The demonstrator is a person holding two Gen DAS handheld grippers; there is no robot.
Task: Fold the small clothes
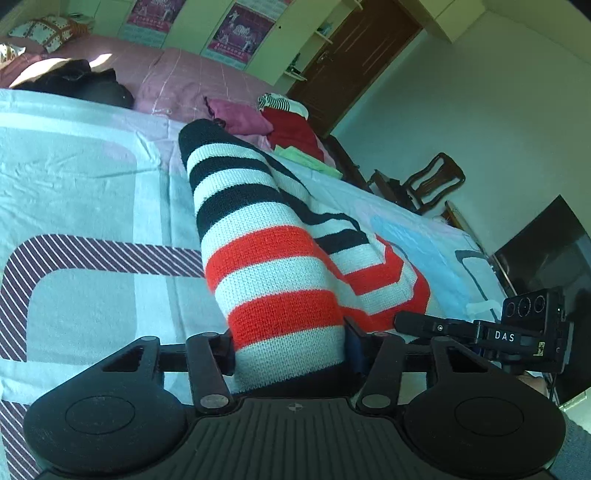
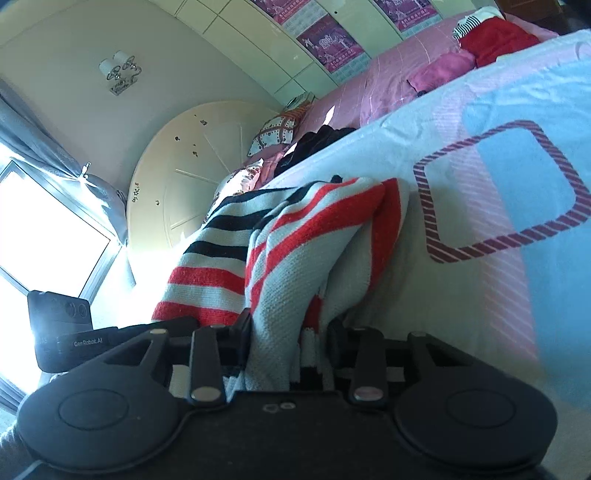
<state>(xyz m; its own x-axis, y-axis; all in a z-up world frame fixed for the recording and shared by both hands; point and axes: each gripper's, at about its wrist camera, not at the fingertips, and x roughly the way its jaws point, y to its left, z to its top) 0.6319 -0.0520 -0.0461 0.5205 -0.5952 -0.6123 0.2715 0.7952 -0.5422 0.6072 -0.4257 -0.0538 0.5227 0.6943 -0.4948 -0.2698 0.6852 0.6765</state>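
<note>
The pale blue patterned bed sheet [image 1: 92, 184] lies bare left of the striped knitted sweater [image 1: 266, 236]; a red folded garment [image 1: 295, 133] and a black clothes heap [image 1: 85, 83] crowd its far edge.

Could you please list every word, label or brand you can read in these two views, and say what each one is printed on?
"DAS": white letters on the black body of the right gripper, seen in the left wrist view.
"GenRobot.AI": small print on the black body of the left gripper, seen in the right wrist view; slightly blurred.
Wall posters: rows of print, too small and blurred to read.
Striped sweater: no text.
</note>
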